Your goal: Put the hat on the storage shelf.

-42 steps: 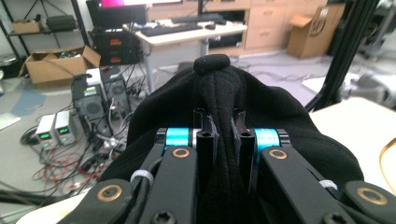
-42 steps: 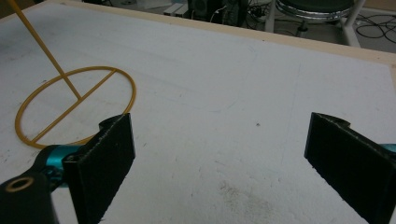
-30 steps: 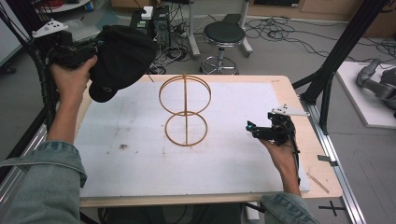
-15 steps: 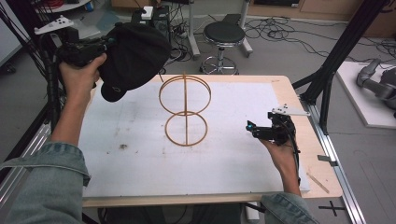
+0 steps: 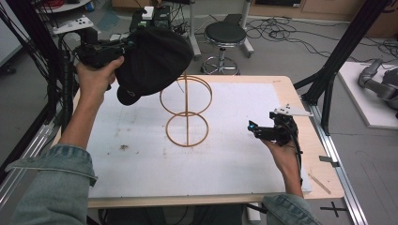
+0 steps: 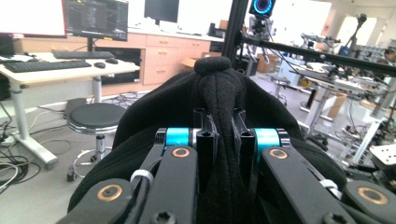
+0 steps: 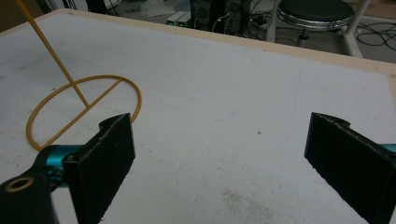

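Overhead, white table [image 5: 141, 173] (stained); stool [image 5: 225, 35] behind.

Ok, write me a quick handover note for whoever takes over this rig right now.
Left claw: shut on a fold of the black beanie, held in the air above the table's far left, beside the top ring of the wire stand.
Right claw: open, nothing between the jaws, low over the white board to the right of the stand.
Done: beanie picked up.
Left: probably setting the beanie over the stand's top ring, which is bare for now; the right claw is free to help.
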Available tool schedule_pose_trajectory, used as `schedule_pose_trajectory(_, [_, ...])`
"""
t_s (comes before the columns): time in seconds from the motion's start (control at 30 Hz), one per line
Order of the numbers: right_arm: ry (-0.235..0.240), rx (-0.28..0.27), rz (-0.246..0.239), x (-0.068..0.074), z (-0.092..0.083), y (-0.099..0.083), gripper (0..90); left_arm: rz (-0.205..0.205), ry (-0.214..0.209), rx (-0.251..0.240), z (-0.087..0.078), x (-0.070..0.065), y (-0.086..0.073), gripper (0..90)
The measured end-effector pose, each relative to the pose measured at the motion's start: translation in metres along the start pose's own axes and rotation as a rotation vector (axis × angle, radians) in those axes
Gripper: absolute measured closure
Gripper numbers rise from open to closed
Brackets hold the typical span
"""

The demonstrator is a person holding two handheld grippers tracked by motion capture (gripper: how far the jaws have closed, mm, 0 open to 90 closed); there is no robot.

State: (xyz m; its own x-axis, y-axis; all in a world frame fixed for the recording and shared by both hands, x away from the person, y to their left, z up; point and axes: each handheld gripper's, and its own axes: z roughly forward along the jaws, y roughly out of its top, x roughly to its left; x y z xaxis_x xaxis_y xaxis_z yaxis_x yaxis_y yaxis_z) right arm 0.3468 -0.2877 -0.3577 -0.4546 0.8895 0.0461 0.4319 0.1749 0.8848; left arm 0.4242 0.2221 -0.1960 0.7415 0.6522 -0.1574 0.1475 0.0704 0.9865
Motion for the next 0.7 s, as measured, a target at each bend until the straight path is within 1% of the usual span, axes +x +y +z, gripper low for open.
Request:
schedule_pose_trajectory(0.07, [0.000,0.001,0.006,0.001,0.000,0.000,8.2,-0.004,-0.019,0.004,0.003,-0.002,-0.001,83.6])
schedule_pose_trajectory(0.23, [-0.003,0.004,0.004,0.001,0.001,0.000,8.2,-0.006,-0.048,0.018,0.009,-0.007,-0.003,83.6])
schedule_pose_trajectory(0.33, [0.000,0.005,-0.001,0.001,0.001,0.000,8.2,0.000,-0.063,0.031,0.012,-0.011,-0.005,83.5])
schedule_pose_trajectory(0.47, [0.001,0.004,-0.002,0.002,0.002,0.000,8.2,0.010,-0.078,0.046,0.019,-0.017,-0.006,83.5])
schedule_pose_trajectory(0.5, [0.000,0.006,-0.001,0.002,0.001,0.000,8.2,0.007,-0.079,0.048,0.021,-0.019,-0.007,83.5])
schedule_pose_trajectory(0.7, [0.004,0.004,-0.006,0.002,0.002,0.000,8.2,0.018,-0.096,0.078,0.031,-0.025,-0.012,83.5])
